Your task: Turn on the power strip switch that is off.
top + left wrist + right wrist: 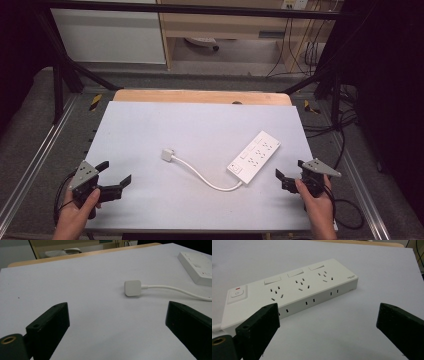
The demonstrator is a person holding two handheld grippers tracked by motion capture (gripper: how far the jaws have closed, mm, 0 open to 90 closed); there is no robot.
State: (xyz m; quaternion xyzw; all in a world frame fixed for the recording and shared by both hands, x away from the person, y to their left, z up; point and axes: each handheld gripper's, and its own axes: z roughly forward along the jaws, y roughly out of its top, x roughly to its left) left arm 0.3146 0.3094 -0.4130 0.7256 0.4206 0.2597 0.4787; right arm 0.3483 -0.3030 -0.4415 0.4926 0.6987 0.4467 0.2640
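Nothing is being handled yet — both the left gripper [114, 175] and right gripper [289, 175] are waiting with jaws apart, the plug [167, 154] lying at twelve o'clock of the left gripper, the power strip [254, 156] untouched.

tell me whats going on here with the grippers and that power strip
A person holds a gripper in each hand at the near edge of the table. The left gripper is open and faces the white plug; the right gripper is open and faces the power strip. Neither touches anything; the strip, cord and plug lie flat.
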